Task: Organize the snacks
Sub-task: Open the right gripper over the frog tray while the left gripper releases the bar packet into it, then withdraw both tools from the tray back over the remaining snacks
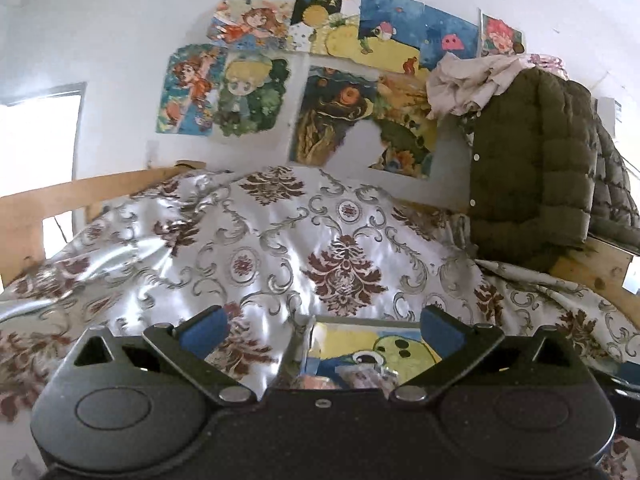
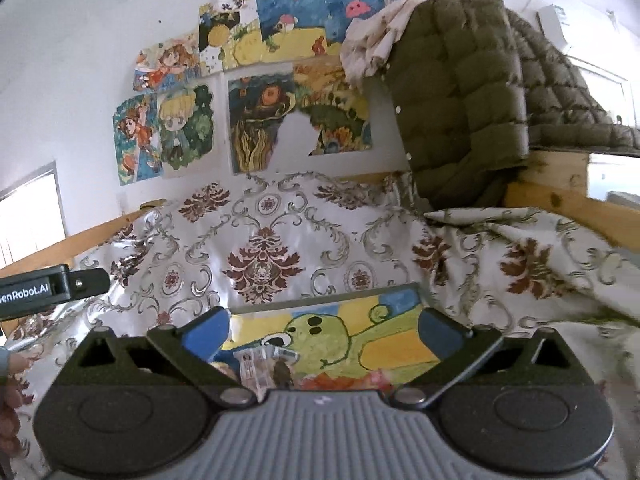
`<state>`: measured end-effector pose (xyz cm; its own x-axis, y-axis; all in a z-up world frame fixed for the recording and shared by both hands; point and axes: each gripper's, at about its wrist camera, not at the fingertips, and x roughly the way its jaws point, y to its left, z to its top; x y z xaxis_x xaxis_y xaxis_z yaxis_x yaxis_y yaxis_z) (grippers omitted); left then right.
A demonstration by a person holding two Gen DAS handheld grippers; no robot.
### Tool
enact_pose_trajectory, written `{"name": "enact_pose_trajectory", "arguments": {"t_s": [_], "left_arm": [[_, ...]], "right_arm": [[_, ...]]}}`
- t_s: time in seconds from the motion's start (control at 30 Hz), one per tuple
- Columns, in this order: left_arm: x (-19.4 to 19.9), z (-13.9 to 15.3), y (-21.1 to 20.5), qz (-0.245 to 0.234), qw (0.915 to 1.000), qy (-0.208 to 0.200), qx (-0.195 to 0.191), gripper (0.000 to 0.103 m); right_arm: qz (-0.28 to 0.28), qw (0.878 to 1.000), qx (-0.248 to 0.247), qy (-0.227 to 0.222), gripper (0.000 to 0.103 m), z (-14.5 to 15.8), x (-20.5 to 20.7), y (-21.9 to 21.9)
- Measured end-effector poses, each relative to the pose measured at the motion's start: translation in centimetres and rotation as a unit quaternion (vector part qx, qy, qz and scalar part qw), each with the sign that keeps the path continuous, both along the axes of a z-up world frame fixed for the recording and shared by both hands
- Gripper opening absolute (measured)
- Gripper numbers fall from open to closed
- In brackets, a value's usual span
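Both grippers point across a bed covered in a shiny patterned cloth (image 1: 304,240). My left gripper (image 1: 322,330) stands open, blue pads wide apart, nothing between them. My right gripper (image 2: 324,330) is open too and holds nothing. Below and beyond each lies a flat painted board with a green cartoon creature (image 2: 352,340), whose edge also shows in the left wrist view as the board (image 1: 372,344). Small clear-wrapped snack packets (image 2: 260,364) lie on its near part, partly hidden by the gripper body; blurred snack wrappers (image 1: 360,378) show low in the left wrist view.
Cartoon posters (image 1: 332,92) cover the white wall behind the bed. An olive quilted jacket (image 1: 528,168) and crumpled cloth hang over a wooden frame (image 2: 560,184) at right. The left gripper's side (image 2: 44,288) and a hand (image 2: 12,364) show at the right view's left edge.
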<state>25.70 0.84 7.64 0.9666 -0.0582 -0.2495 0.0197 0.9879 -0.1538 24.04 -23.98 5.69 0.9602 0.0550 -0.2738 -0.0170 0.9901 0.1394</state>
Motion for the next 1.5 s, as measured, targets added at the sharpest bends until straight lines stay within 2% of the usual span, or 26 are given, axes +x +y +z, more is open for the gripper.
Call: {"name": "enact_pose_trajectory", "arguments": {"t_s": [0.3, 0.43, 0.6, 0.7, 0.8, 0.97, 1.13, 1.3, 1.5], "left_arm": [[-8.9, -2.0, -0.7, 0.035, 0.9991, 0.010, 0.023, 0.102], [-12.1, -2.6, -0.3, 0.047, 0.9986, 0.020, 0.008, 0.102], [-15.3, -3.3, -0.5, 0.087, 0.9954, 0.036, 0.019, 0.102], [-17.1, -3.4, -0.7, 0.086, 0.9952, 0.040, 0.023, 0.102], [-18.6, -3.3, -1.0, 0.084, 0.9950, 0.044, 0.033, 0.102], [-20.3, -3.8, -1.5, 0.066, 0.9952, 0.058, 0.041, 0.102], [-21.3, -4.4, -2.1, 0.052, 0.9946, 0.070, 0.056, 0.102], [-21.8, -5.1, -2.6, 0.046, 0.9927, 0.086, 0.071, 0.102], [-21.5, -5.6, -2.0, 0.060, 0.9900, 0.118, 0.047, 0.102]], "right_arm": [[-0.005, 1.000, -0.021, -0.013, 0.103, -0.3, -8.0, -1.4], [-0.006, 0.999, -0.023, -0.022, 0.103, -0.1, -11.0, -1.8], [-0.043, 0.998, -0.041, -0.027, 0.103, -1.0, -15.0, -1.6], [-0.050, 0.997, -0.053, -0.026, 0.103, -1.3, -16.9, -1.1], [-0.048, 0.998, -0.042, -0.022, 0.103, -1.3, -18.4, -1.2], [-0.040, 0.999, -0.030, -0.011, 0.103, -1.6, -20.5, -1.6], [-0.029, 0.999, -0.039, 0.004, 0.103, -1.8, -21.9, -0.9], [-0.018, 0.999, -0.027, 0.035, 0.103, -2.2, -22.5, -0.6], [-0.011, 0.998, -0.020, 0.062, 0.103, -2.5, -22.2, -0.2]]}}
